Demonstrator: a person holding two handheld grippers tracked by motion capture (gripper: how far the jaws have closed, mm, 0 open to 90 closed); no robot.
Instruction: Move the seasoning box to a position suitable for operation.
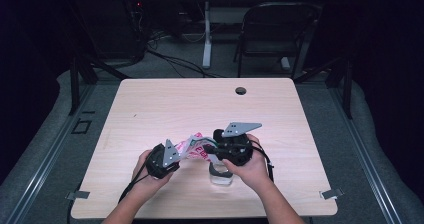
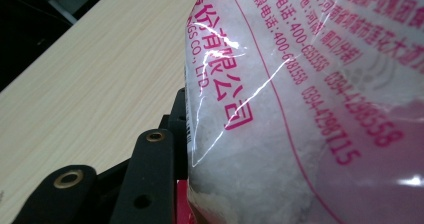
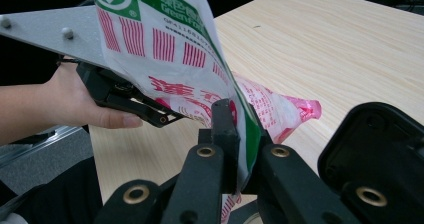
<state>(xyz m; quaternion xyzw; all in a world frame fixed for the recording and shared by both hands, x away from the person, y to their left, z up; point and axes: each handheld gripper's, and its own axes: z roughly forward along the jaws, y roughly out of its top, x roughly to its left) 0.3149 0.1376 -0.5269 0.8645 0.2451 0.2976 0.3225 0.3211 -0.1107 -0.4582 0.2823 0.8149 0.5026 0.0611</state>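
I hold the bag [image 1: 196, 147] above the jar [image 1: 220, 174], both my left claw [image 1: 172, 156] and right claw [image 3: 235, 144] clamped on it; next I tip it to pour.

The bag [image 3: 165, 49] is white plastic printed with pink-red stripes and lettering, a green band down its edge and a green-and-white logo at the top; in the left gripper view its clear film [image 2: 300, 109] carries pink characters and numbers over white grainy contents. Beneath the bag, the counter [image 1: 165, 104] is pale wood grain with a dark round hole. Both tongs are black, topped with grey three-cornered plates.
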